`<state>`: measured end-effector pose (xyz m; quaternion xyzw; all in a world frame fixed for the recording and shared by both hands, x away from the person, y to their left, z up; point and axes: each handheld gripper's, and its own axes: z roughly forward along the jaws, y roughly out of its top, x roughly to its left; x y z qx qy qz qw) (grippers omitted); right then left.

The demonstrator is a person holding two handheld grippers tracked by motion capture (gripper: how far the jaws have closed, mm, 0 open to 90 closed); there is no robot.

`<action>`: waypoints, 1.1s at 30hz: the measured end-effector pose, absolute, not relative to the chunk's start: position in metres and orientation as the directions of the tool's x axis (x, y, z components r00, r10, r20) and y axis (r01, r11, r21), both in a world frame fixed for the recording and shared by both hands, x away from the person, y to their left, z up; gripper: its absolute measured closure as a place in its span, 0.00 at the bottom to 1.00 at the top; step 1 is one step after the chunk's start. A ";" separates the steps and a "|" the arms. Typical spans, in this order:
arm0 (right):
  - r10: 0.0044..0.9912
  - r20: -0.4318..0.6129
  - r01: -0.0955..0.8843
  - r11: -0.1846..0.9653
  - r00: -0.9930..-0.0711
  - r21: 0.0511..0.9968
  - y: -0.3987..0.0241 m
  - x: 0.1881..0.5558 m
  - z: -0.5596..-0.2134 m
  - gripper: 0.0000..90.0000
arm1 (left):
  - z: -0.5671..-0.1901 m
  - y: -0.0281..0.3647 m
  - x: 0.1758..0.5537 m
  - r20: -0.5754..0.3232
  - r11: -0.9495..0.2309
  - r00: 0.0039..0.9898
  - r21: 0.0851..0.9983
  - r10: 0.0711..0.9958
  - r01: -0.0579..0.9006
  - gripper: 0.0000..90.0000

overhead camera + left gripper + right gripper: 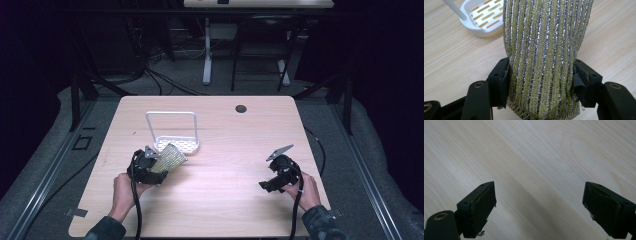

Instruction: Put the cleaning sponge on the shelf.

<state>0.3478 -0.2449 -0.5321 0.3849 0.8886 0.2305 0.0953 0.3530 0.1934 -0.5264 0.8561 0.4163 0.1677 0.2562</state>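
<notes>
My left claw point(159, 165), left of centre in the high view, pinches the glittery gold-and-silver striped scouring cloth point(541, 57) just beside the white slotted plastic rack point(176, 144), and its limp free end could snag that rack's rim.
</notes>
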 end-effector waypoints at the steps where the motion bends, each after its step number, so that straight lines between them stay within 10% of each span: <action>1: 0.728 0.007 0.640 0.598 -0.686 0.482 -0.245 0.348 -0.532 0.12 | -0.526 0.194 0.354 0.072 -0.521 0.596 0.578 0.799 0.628 0.43; 33: 0.726 0.013 0.643 0.600 -0.687 0.477 -0.246 0.349 -0.534 0.13 | -0.516 0.186 0.399 0.070 -0.460 0.542 0.625 0.837 0.630 0.43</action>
